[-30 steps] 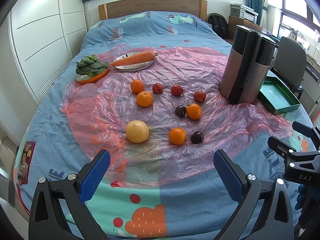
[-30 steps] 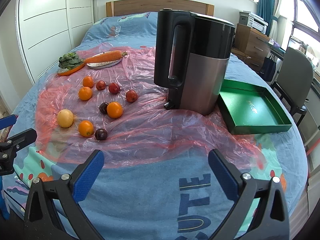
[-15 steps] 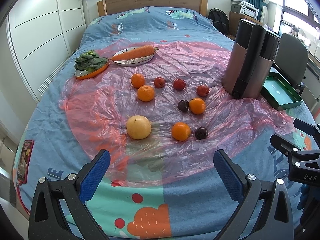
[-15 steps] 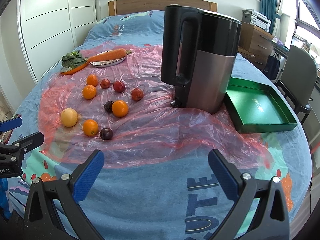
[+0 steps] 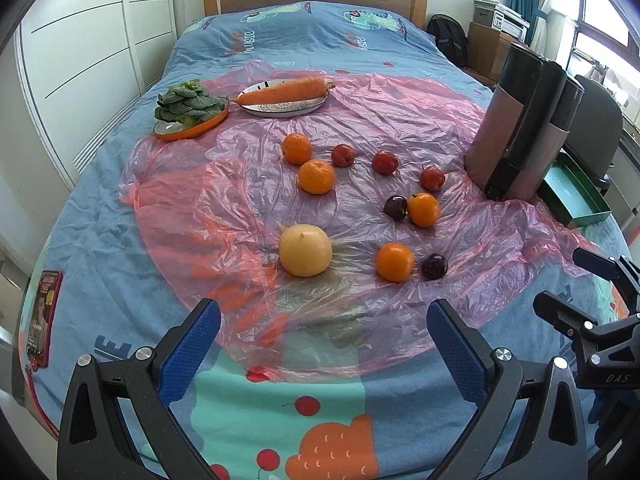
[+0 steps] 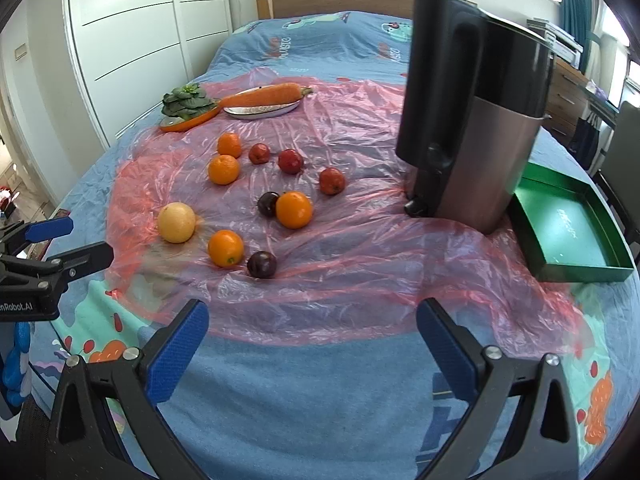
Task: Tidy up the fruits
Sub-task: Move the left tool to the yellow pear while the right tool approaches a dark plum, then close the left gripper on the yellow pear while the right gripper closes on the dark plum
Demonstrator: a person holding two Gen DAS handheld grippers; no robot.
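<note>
Fingers (image 5: 192,344) of the left gripper (image 5: 324,344): blue-padded, spread wide, nothing held; hung above the near edge of the bed (image 5: 304,44), short of the fruit.

Left wrist view, items:
- Pink plastic sheet (image 5: 400,112), crinkled, spread over the blue bedcover; all fruit is laid on it. Judged slippery and loose underfoot for anything round.
- Yellow fruit (image 5: 305,250), largest piece, nearest the left gripper. Judged heaviest; to be taken across its widest middle, with the pads well apart.
- Oranges, four: nearest (image 5: 395,262), beside a dark plum (image 5: 434,266); another (image 5: 423,209) touching a second plum (image 5: 395,207); two farther back (image 5: 316,176), (image 5: 297,149). Judged firm, round, apt to roll.
- Small red fruits, three (image 5: 343,155), (image 5: 385,162), (image 5: 432,178), in a loose row. Kind cannot be told.
- Carrot (image 5: 284,91) on a plate (image 5: 280,110); leafy greens (image 5: 188,102) in an orange dish (image 5: 192,130), behind the fruit.
- Kettle (image 5: 520,128), upright, at right; green tray (image 5: 576,200) past it.

Right wrist view, items:
- Right gripper (image 6: 312,340): pads likewise wide apart, nothing held, over bare bedcover.
- Near plum (image 6: 262,264), closest to it. Judged small, smooth-skinned, soft enough to bruise; a light pinch at the middle is advised.
- Green tray (image 6: 532,232), nothing in it, just beside the kettle (image 6: 472,120); a likely place for sorted fruit, though that is a judgement only.
</note>
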